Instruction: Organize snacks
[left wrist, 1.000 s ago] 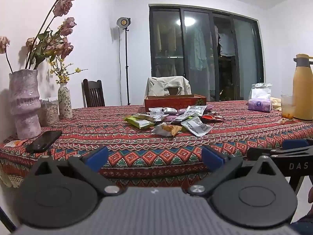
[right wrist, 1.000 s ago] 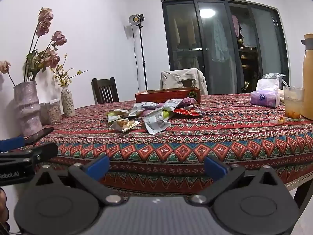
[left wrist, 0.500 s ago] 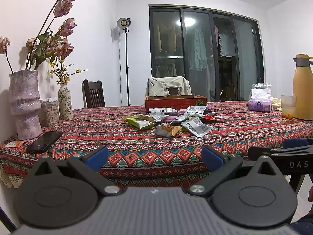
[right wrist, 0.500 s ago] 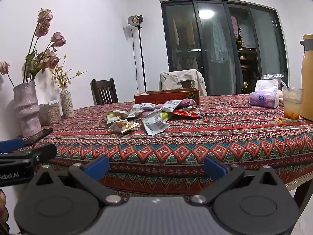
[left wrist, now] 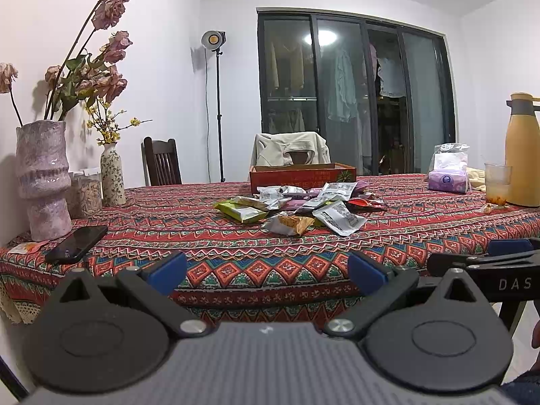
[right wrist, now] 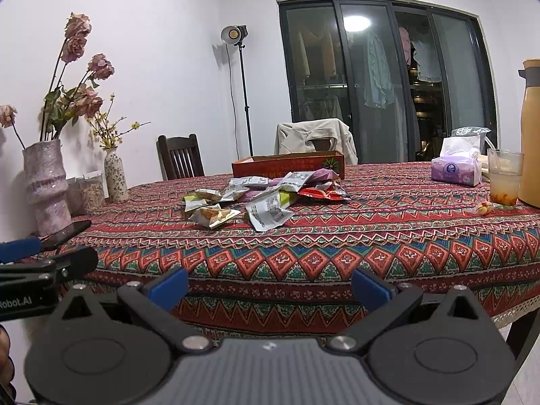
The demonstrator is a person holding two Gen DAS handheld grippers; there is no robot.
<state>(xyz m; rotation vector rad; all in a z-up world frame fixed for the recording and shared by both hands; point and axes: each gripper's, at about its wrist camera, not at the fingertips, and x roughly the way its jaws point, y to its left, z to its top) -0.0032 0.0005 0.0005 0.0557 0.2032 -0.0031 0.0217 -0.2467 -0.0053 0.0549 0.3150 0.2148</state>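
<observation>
A loose pile of snack packets (left wrist: 297, 202) lies mid-table on the patterned cloth, in front of a low red cardboard box (left wrist: 302, 172). The pile (right wrist: 256, 199) and the box (right wrist: 287, 165) also show in the right wrist view. My left gripper (left wrist: 268, 271) is open and empty, held off the table's near edge. My right gripper (right wrist: 270, 285) is open and empty too, beside it to the right. Each gripper's tip shows in the other's view, the right one (left wrist: 479, 263) and the left one (right wrist: 40, 260).
At the left stand a tall purple vase (left wrist: 42, 179), a small floral vase (left wrist: 112, 175), a jar (left wrist: 86, 194) and a black phone (left wrist: 77, 243). At the right are a tissue pack (left wrist: 449, 175), a plastic cup (left wrist: 497, 184) and a yellow flask (left wrist: 523, 148). Chairs stand behind the table.
Both grippers have risen and edged slightly toward the table; the view of the tabletop is a little higher. Nothing on the table has moved.
</observation>
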